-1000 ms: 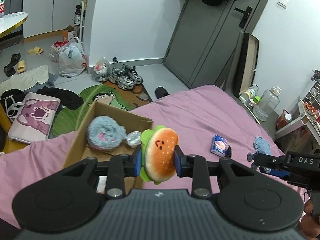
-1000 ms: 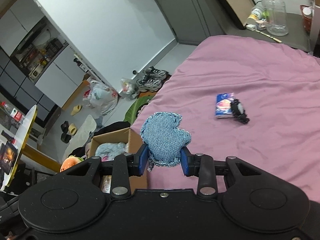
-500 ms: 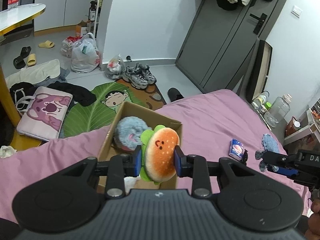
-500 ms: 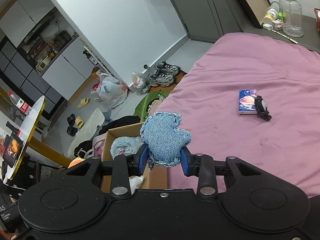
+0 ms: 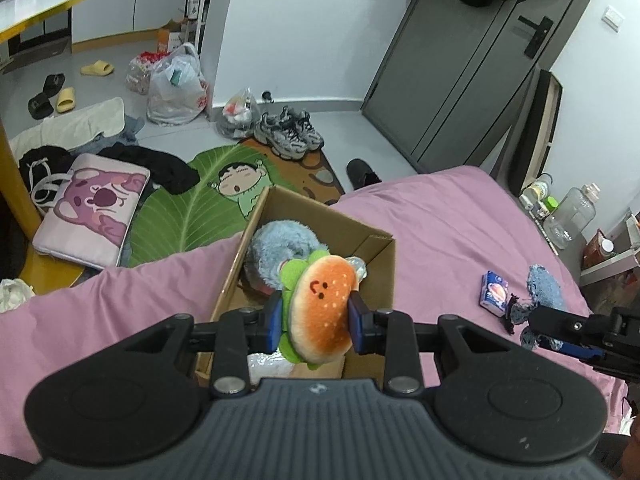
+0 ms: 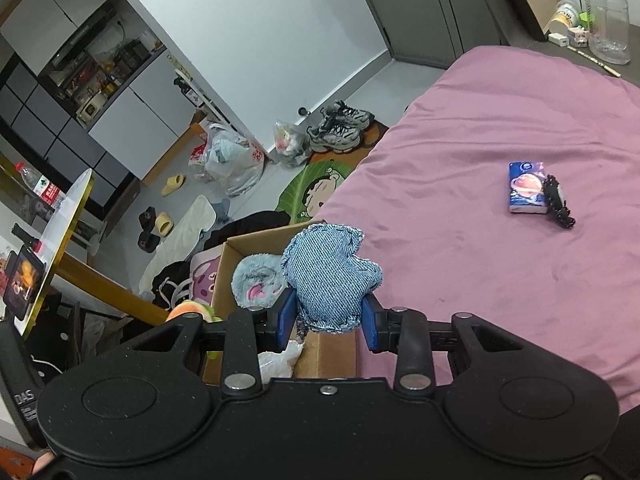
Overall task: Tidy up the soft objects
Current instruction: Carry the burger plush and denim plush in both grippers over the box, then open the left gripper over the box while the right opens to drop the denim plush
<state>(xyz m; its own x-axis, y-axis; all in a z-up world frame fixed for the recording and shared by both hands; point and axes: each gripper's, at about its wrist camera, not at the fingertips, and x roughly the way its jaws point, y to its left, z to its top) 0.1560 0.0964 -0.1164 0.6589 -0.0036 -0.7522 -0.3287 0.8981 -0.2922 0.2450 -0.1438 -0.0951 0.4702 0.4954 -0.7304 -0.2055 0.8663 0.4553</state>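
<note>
My left gripper (image 5: pixel 316 322) is shut on a burger plush toy (image 5: pixel 322 312) and holds it over the open cardboard box (image 5: pixel 372 240) on the pink bed (image 5: pixel 440 232). A fluffy blue plush (image 5: pixel 276 246) and a white crumpled item (image 5: pixel 268 362) lie in the box. My right gripper (image 6: pixel 329 322) is shut on a blue denim heart-shaped pillow (image 6: pixel 330 280), at the box's right edge (image 6: pixel 332 354). In the left wrist view the right gripper (image 5: pixel 576 330) with the denim pillow (image 5: pixel 544 286) is at the right.
A small blue tissue pack (image 6: pixel 526 194) and a black hair clip (image 6: pixel 560 206) lie on the bed (image 6: pixel 500 264). On the floor beyond are a leaf rug (image 5: pixel 192 204), sneakers (image 5: pixel 290 132), plastic bags (image 5: pixel 176 88), a pink cushion (image 5: pixel 90 208). A bottle (image 5: pixel 570 216) stands at the bedside.
Both grippers have moved closer to the box, each still holding its toy. The burger now hangs over the box opening and the denim pillow is at the box's edge.
</note>
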